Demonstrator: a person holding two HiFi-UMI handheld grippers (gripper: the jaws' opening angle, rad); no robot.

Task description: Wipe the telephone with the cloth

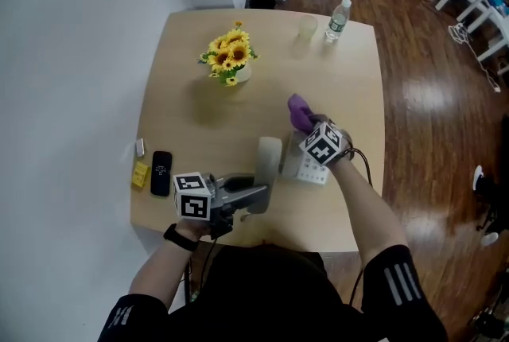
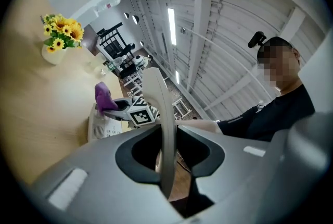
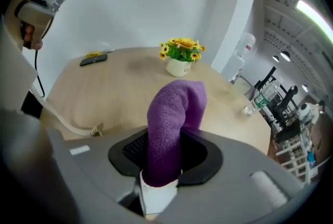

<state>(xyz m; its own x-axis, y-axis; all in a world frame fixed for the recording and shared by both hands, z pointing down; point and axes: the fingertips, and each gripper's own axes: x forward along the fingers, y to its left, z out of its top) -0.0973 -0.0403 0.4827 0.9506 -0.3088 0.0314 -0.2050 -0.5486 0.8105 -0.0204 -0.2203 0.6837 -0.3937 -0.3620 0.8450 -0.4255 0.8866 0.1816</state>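
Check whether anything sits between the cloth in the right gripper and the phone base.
Nothing visible. The right gripper holds the cloth at the far edge of the phone base; the left gripper holds the handset clear, beside it.

Tabletop (image 1: 350, 78): flower vase (image 1: 231, 60) far, left of centre; cup (image 1: 308, 28) just left of bottle (image 1: 337, 21), far right. Telephone base (image 1: 312, 172) near right, handset (image 1: 268, 165) just left of it. Cloth (image 1: 299, 111) over base's far edge. Mobile phone (image 1: 161, 172) near left edge, small block (image 1: 141, 174) just left of it.

cloth (image 3: 174, 129): rough terry | table (image 1: 350, 94): matt wood | floor (image 1: 429, 94): glossy wood
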